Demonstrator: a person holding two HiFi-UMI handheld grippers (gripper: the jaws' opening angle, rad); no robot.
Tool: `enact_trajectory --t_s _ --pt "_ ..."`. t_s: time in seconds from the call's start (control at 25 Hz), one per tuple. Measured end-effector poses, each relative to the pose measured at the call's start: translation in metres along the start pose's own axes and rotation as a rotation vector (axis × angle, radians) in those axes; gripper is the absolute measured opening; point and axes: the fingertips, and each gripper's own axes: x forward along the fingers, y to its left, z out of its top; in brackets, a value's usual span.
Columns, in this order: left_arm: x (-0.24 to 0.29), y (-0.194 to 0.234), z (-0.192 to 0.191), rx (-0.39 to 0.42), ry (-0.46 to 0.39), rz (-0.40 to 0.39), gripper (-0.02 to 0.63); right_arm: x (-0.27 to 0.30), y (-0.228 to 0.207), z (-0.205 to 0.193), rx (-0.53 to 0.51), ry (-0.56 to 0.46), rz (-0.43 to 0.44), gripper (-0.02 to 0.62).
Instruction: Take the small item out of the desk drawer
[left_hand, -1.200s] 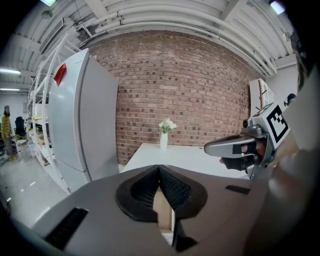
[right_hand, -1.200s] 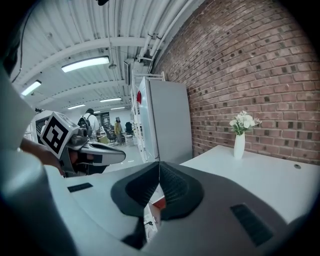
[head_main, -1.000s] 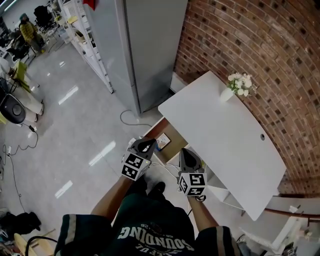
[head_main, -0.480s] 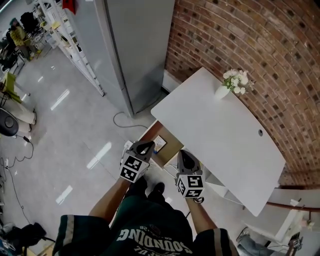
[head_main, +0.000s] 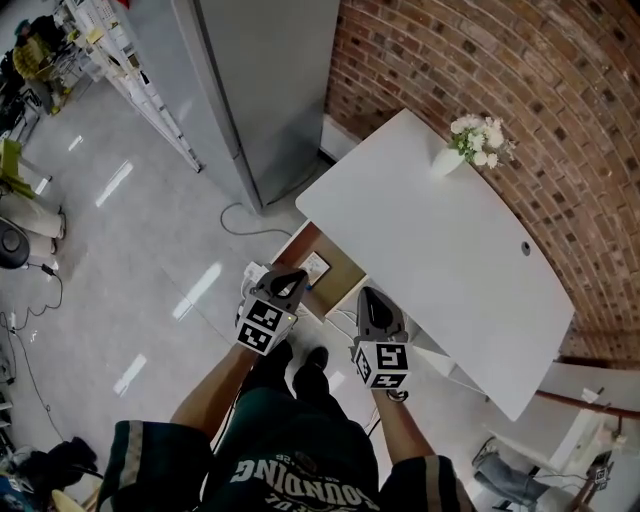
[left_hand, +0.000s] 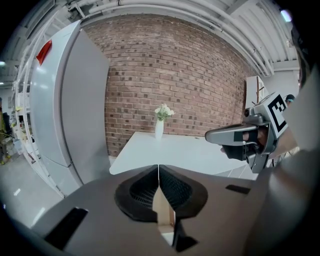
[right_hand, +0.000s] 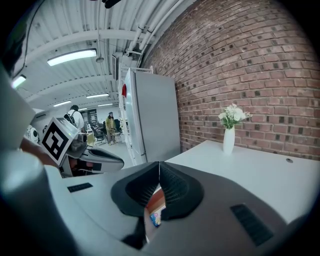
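Observation:
Under the white desk (head_main: 440, 260) a wooden drawer (head_main: 338, 277) stands pulled out. A small white-and-blue item (head_main: 316, 267) lies in it near its left end. My left gripper (head_main: 292, 280) hovers above the drawer's left front corner, jaws shut and empty (left_hand: 158, 167). My right gripper (head_main: 368, 296) hangs over the drawer's right end, its pads also pressed together with nothing held (right_hand: 159, 164). Below its jaws a bit of the colourful item (right_hand: 156, 218) shows. Each gripper appears in the other's view: the right gripper (left_hand: 227, 135) and the left gripper (right_hand: 105, 162).
A white vase of flowers (head_main: 470, 148) stands at the desk's far end by the brick wall (head_main: 520, 70). A tall grey cabinet (head_main: 262, 90) stands left of the desk, with a cable (head_main: 238, 225) on the floor before it. People are far back (right_hand: 110, 127).
Both grippers have sunk a little toward the open drawer, side by side. Their jaws stayed shut. The head view has shifted slightly.

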Motion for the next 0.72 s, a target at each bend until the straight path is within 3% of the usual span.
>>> enact_trajectory --t_s 0.72 --pt "0.056 0.010 -0.079 -0.015 0.138 -0.036 0.031 0.018 -0.016 -0.072 0.038 0.103 -0.035 0.025"
